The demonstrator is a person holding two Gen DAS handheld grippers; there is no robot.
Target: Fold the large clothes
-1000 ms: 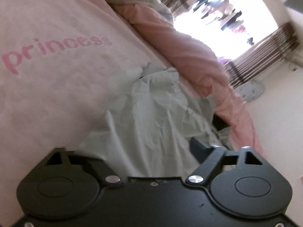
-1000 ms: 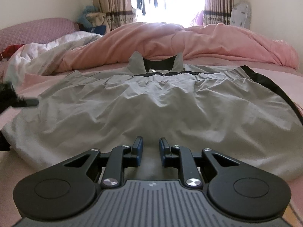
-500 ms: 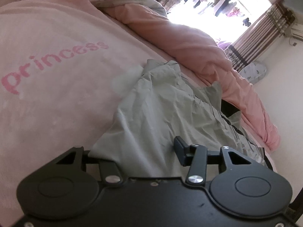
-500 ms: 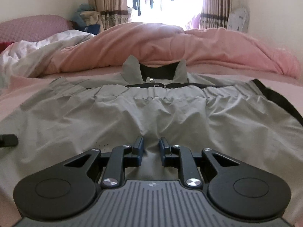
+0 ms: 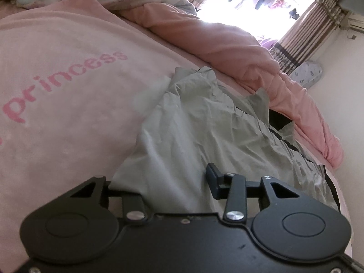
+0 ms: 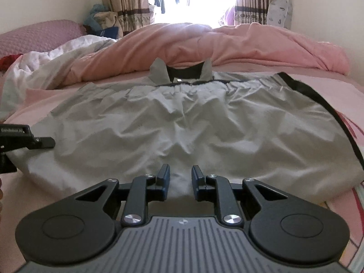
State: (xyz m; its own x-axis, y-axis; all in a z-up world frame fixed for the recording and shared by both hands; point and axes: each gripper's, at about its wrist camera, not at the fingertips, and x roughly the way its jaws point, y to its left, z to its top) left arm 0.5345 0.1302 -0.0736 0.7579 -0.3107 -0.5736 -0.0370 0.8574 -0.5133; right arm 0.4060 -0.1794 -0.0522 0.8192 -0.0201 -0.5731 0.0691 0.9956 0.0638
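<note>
A grey garment (image 6: 182, 125) with black trim lies spread on the bed, its collar on the far side. My right gripper (image 6: 180, 178) is at the near hem, and a pinch of the grey cloth fills the narrow gap between its fingers. In the left wrist view the garment (image 5: 204, 125) shows its left corner. My left gripper (image 5: 175, 182) straddles that corner with its jaws closing. One finger (image 5: 213, 182) stands above the cloth, apart from it, and the other is hidden under it. The left gripper (image 6: 43, 143) also shows at the garment's left edge in the right wrist view.
A pink sheet (image 5: 68, 79) printed "princess" covers the bed. A bunched pink duvet (image 6: 227, 45) lies just behind the collar, with a white quilt (image 6: 45, 68) and a purple pillow (image 6: 34, 34) at the far left. A wall (image 6: 329, 11) runs along the bed's right side.
The left jaws have narrowed around the garment's corner and that view has rolled. The right view has pulled back, with the hem still at its fingers. The left gripper now shows more fully there.
</note>
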